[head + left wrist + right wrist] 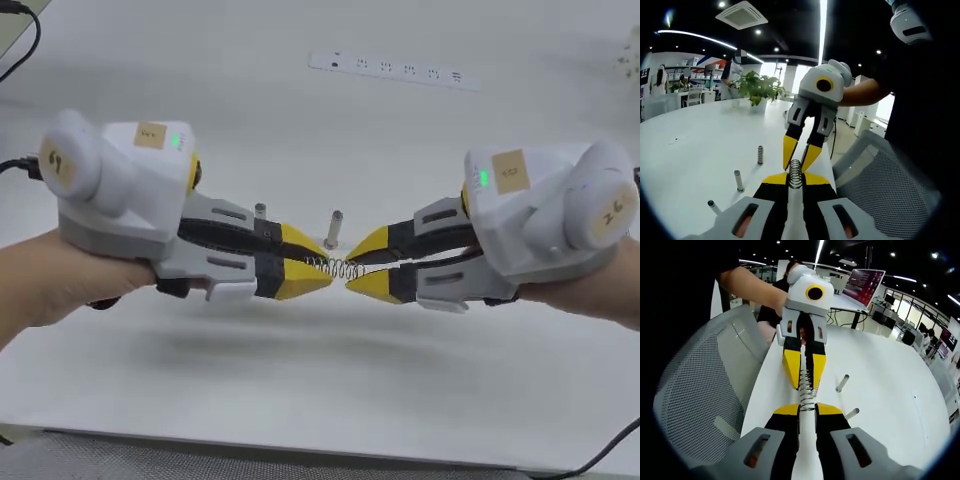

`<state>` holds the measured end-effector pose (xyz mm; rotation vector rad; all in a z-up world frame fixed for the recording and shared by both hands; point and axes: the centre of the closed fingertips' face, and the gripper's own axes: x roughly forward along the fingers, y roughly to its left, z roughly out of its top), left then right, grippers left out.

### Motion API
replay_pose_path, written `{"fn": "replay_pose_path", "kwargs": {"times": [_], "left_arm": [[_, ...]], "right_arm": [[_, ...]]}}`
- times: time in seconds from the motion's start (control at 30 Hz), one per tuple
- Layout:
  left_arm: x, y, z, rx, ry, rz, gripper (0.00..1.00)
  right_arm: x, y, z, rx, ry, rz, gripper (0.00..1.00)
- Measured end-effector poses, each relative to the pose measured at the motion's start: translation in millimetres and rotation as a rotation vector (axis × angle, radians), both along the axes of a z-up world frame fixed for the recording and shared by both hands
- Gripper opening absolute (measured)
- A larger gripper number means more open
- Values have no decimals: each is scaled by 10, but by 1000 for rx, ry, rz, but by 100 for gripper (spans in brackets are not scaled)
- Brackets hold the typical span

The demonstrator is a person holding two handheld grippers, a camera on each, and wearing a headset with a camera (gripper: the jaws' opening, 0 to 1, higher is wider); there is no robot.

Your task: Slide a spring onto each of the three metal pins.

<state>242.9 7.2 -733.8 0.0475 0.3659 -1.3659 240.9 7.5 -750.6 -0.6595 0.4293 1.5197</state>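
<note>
The spring (340,268) hangs level above the table (330,390), spanning the gap between two sets of tips. The left gripper (318,272) is clenched on its left end and the right gripper (358,272) on its right end. Behind the spring stand the pins: a coiled pin (760,155) wearing a spring of its own, a bare pin (738,180) and a third pin (712,204). Far behind the spring lies a power strip (395,70).

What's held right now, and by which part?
One small coiled metal spring, held by both grippers: the left gripper pinches one end and the right gripper the other, with the middle coils bare between them.
</note>
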Motion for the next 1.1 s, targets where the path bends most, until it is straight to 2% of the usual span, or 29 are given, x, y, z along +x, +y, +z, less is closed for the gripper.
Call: {"fn": "replay_pose_path", "kwargs": {"times": [0.27, 0.43, 0.5, 0.73, 1.1], "left_arm": [[2, 2, 14, -2, 1, -1, 2], [-11, -1, 2, -4, 10, -3, 2], [-15, -2, -11, -6, 16, -3, 2], [-1, 8, -57, -3, 29, 3, 2], [42, 25, -40, -6, 15, 16, 2]], "right_arm": [[9, -5, 11, 10, 6, -2, 9], [17, -21, -7, 11, 33, -6, 8], [14, -23, -5, 10, 29, -1, 8], [30, -20, 82, 27, 22, -2, 7], [64, 24, 181, 46, 11, 6, 7]]}}
